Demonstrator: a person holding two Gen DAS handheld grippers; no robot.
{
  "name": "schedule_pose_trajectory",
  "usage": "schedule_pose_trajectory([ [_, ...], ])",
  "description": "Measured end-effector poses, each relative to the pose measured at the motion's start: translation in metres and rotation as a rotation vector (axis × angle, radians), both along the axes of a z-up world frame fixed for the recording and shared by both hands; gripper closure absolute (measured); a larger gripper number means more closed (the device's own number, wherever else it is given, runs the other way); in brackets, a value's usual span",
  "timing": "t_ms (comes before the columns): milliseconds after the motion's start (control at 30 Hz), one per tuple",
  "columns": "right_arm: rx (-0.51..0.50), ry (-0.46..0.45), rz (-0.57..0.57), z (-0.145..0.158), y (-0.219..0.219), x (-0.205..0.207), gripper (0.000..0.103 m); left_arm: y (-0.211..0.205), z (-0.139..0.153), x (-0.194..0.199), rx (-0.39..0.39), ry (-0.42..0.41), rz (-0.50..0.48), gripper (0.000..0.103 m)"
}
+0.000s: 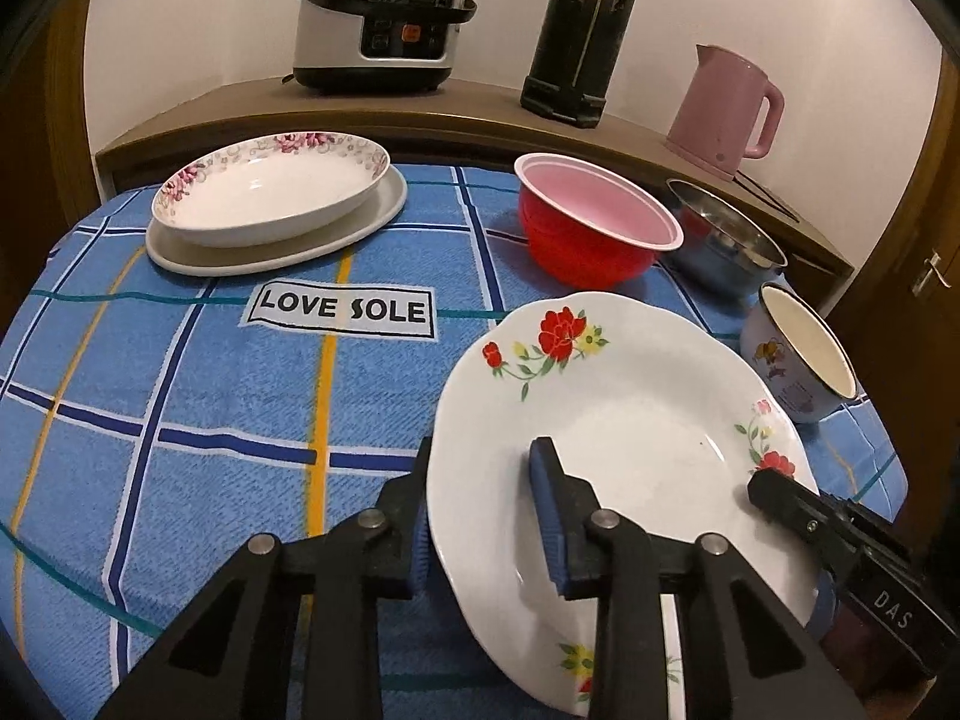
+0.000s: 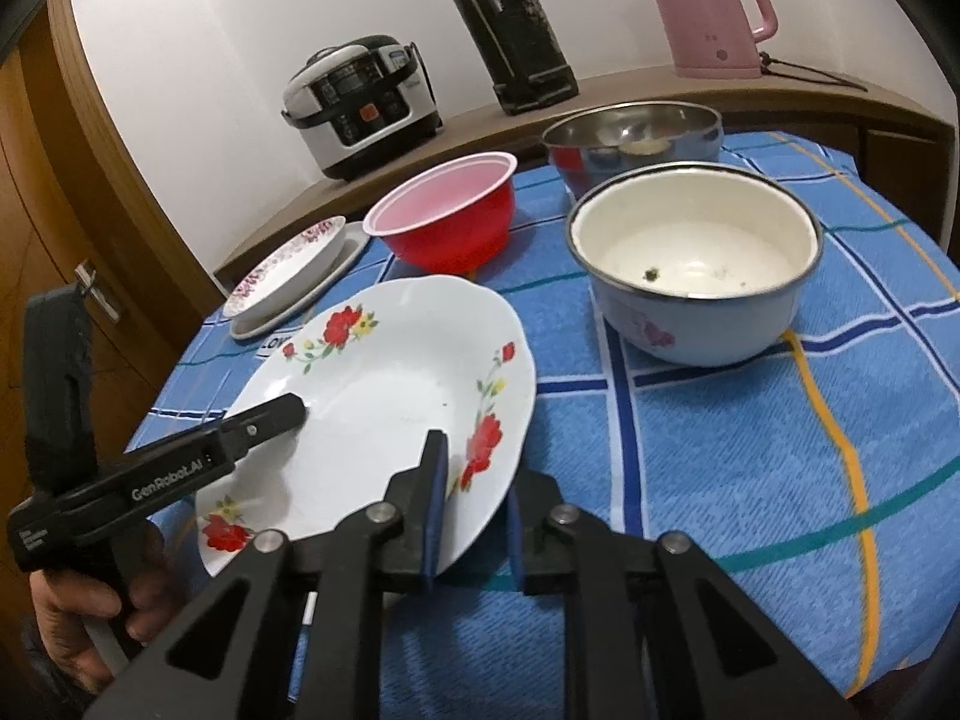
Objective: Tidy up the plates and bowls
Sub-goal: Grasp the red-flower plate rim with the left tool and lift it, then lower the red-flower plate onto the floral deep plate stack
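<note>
Red-flowered white plate (image 1: pixel 606 420) sits tilted near the worktop's (image 1: pixel 198 396) front edge, gripped from both sides. Left claw (image 1: pixel 486 516) straddles the plate's left rim, one pad under the rim, the other on the inner face, jaws narrow and clamping it. Right claw (image 2: pixel 471 516) bites the plate's right rim (image 2: pixel 384 384) the same way, narrow, one blue pad on top, the other beneath the edge. A hand (image 2: pixel 84 612) holds the left claw's handle. Toward the back left corner, a pink-flowered plate (image 1: pixel 264 186) rests on a plain white plate (image 1: pixel 288 246). Red bowl (image 1: pixel 594 222) stands mid-back, steel bowl (image 1: pixel 726 240) just beside it at the back right, enamel bowl (image 2: pixel 696 264) nearer the right edge, close to the held plate. Rice cooker (image 1: pixel 384 12), black flask (image 1: pixel 576 30) and pink kettle (image 1: pixel 726 108) stand on the shelf (image 1: pixel 252 102) behind.
</note>
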State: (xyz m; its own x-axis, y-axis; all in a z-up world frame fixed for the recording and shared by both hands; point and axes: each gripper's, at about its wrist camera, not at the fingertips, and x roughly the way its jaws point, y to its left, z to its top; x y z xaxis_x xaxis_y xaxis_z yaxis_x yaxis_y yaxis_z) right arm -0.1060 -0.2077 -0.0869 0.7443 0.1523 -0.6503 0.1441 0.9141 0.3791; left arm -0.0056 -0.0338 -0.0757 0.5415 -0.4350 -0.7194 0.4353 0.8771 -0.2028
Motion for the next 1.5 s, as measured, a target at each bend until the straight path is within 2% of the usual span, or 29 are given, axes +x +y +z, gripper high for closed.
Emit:
schedule_pose_trajectory([
  [167,-0.002,-0.008,0.000,0.007,-0.001,0.003,0.086,0.005,0.002,0.003,-0.027,0.020,0.015,0.071],
  [900,0.004,-0.088,0.096,0.041,0.042,0.062,0.086,0.061,0.034,0.034,-0.073,-0.071,0.155,0.071],
  [1167,0.009,-0.126,0.138,0.052,0.062,0.109,0.086,0.088,0.047,0.066,-0.074,-0.110,0.216,0.071],
  [1367,0.023,-0.124,0.154,0.056,0.071,0.152,0.086,0.097,0.055,0.101,-0.046,-0.145,0.250,0.071],
  [1500,0.029,-0.119,0.158,0.055,0.077,0.180,0.086,0.105,0.053,0.131,-0.053,-0.135,0.272,0.071],
])
